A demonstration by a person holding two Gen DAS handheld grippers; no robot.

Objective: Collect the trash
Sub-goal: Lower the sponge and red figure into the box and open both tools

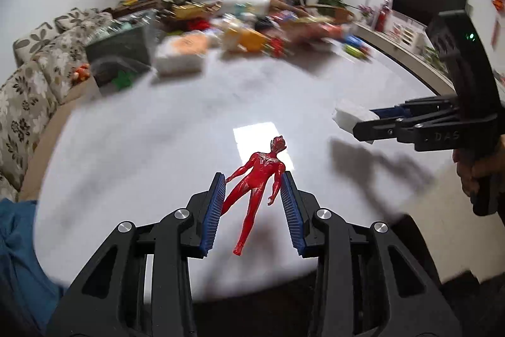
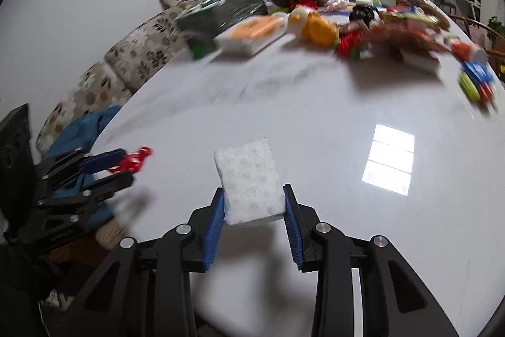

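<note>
My left gripper (image 1: 252, 182) is shut on a small red toy figure (image 1: 257, 179), gripped across its arms and held above the white table (image 1: 157, 147); its legs hang toward the camera. My right gripper (image 2: 254, 195) is shut on a white foam block (image 2: 249, 180), also held above the table. In the left wrist view the right gripper (image 1: 363, 123) shows at the right with the block (image 1: 350, 116). In the right wrist view the left gripper (image 2: 126, 166) shows at the left with the red figure (image 2: 134, 160).
A blurred pile of clutter (image 1: 246, 24) covers the table's far end: an orange-and-white pack (image 2: 252, 32), a dark green box (image 2: 221, 13), toys and wrappers. A floral sofa (image 1: 34, 75) runs along the left. Blue cloth (image 1: 15, 242) lies near the table's front left edge.
</note>
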